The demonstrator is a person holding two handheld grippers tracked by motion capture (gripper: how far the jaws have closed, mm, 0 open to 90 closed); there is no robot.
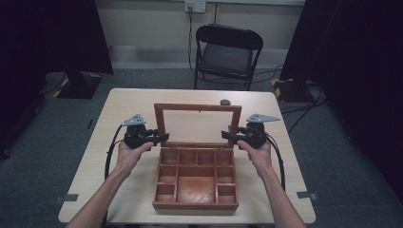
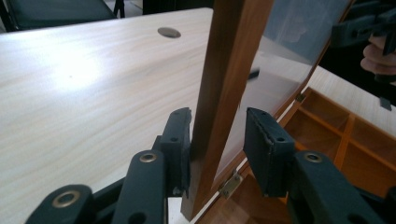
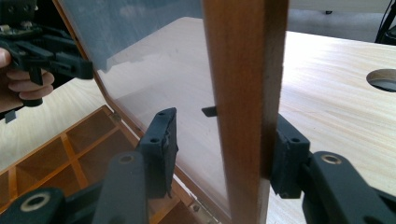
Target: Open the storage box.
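A wooden compartment box (image 1: 195, 205) lies open mid-table, its glass-paned lid (image 1: 197, 107) standing upright at the back. My left gripper (image 1: 164, 137) straddles the lid's left frame bar (image 2: 233, 56). Its jaws (image 2: 217, 126) are closed in on the bar, the outer pad (image 2: 180, 140) flat against the wood. My right gripper (image 1: 225, 136) straddles the lid's right frame bar (image 3: 243, 70). Its outer pad (image 3: 287, 158) touches the wood, while the inner pad (image 3: 161, 144) stands clear of the glass, so this gripper (image 3: 224, 128) is open.
The light wooden table (image 1: 128, 104) has a round cable hole (image 1: 225, 101) just behind the lid. A black folding chair (image 1: 227, 52) stands beyond the far edge. Dark curtains hang on both sides, and cables trail from each gripper.
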